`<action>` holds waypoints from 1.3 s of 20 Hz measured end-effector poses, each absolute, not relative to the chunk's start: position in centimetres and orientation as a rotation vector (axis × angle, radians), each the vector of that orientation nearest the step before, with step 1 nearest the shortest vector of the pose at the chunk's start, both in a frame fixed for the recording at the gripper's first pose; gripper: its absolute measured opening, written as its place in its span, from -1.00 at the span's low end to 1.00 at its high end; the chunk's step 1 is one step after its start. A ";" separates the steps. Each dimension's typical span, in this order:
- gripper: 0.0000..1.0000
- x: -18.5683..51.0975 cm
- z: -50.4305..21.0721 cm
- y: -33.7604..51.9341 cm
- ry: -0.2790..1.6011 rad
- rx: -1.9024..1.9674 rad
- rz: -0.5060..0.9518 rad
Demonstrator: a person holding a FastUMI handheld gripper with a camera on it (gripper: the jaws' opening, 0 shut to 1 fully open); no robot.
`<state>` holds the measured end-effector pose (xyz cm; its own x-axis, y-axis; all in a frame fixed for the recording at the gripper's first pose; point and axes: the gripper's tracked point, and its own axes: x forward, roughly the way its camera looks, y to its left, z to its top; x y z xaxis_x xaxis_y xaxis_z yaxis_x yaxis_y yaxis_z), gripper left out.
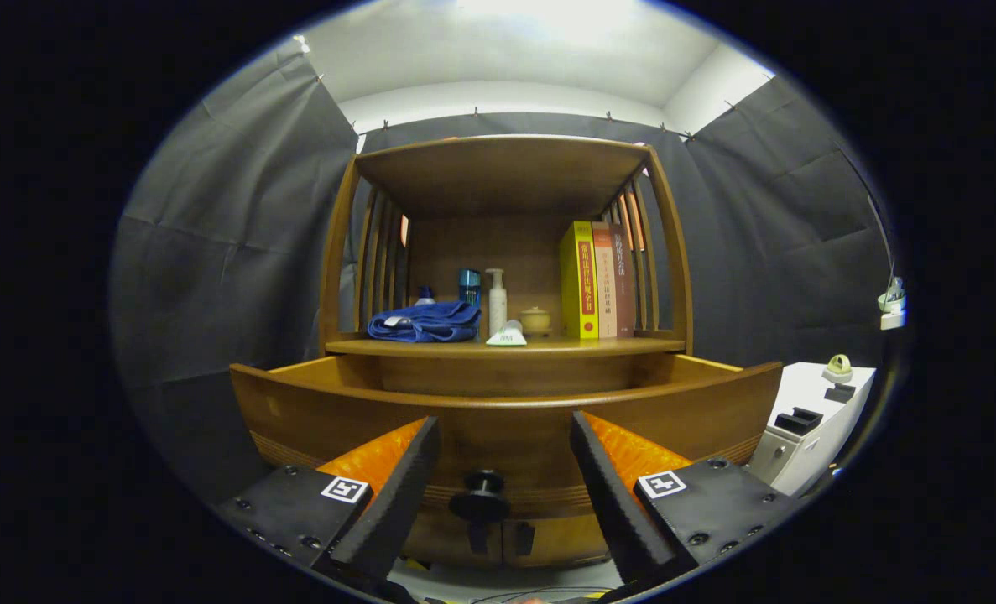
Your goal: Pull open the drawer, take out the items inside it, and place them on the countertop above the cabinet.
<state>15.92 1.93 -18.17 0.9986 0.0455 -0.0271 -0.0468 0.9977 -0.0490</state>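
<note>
Two jaws gape empty astride the knob point(481, 502) of the pulled-out wooden drawer point(506, 419).

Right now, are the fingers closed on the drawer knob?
No, the gripper fingers stand apart, with the dark knob on the drawer front sitting untouched in the gap between them.

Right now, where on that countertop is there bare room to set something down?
Bare wood along the countertop front edge, right of the tube, before the books. Left is crowded: blue cloth, bottles. The hand-held gripper hangs open at the drawer knob.
</note>
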 end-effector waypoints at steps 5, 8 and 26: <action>1.00 16.2 -20.6 1.8 0.073 -0.055 0.048; 1.00 16.4 -21.3 1.8 0.083 -0.061 0.049; 0.97 20.7 -22.2 1.3 0.144 -0.082 0.002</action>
